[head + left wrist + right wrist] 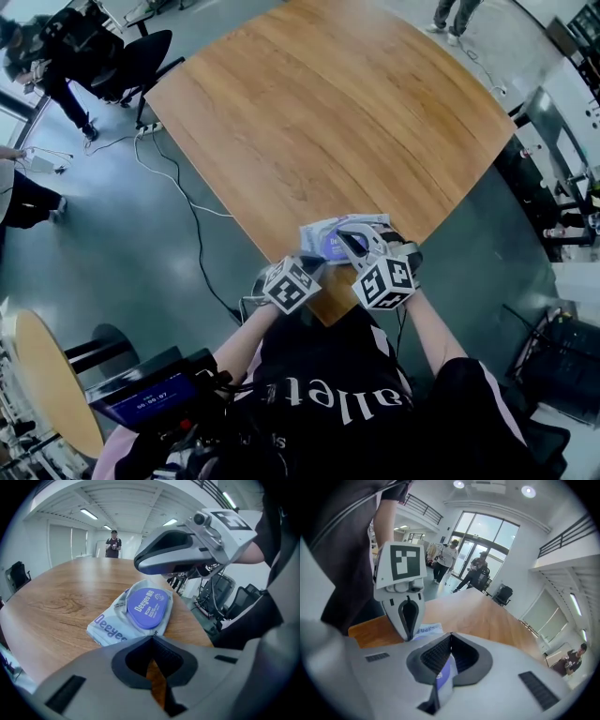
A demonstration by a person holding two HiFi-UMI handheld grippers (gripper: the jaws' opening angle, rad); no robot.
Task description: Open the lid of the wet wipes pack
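Note:
The wet wipes pack (330, 233) lies flat near the wooden table's (319, 112) near corner. It is a pale pouch (110, 629) with a blue oval lid (147, 608), and the lid lies flat and closed. My left gripper (314, 263) is shut and empty just short of the pack's near end (426, 629). My right gripper (349, 242) is shut and hovers over the lid, with its tips (138, 565) a little above it. Through the slit under its own tips (451, 635) I see blue lid. Nothing is gripped in either.
The pack sits close to the table's near corner (330, 317), with bare wood beyond it. A black chair (141, 56) and a white cable (178, 187) are on the floor to the left. People stand far off (113, 544). A small round table (52, 384) is at lower left.

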